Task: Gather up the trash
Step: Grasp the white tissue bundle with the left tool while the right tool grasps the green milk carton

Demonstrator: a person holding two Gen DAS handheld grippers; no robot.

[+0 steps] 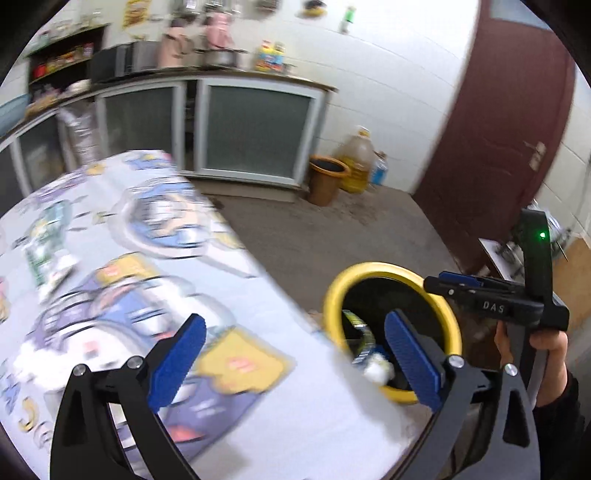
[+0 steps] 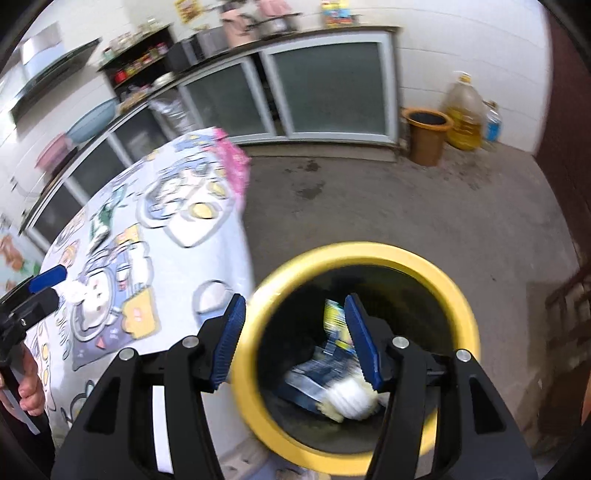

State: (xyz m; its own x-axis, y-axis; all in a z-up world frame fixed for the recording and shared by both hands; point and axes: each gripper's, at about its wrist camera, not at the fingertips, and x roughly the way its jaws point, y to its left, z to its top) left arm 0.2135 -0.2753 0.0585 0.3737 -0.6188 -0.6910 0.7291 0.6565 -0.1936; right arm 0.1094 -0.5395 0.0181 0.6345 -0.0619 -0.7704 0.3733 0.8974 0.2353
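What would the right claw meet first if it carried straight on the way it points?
Probably the mouth of the yellow-rimmed bin, then the trash inside, the white wad likely first. The right claw is open and empty. Depth is unclear.

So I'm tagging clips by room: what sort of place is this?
Likely a home kitchen: a counter with pots, a shelf of jars, and an oil jug on the floor.
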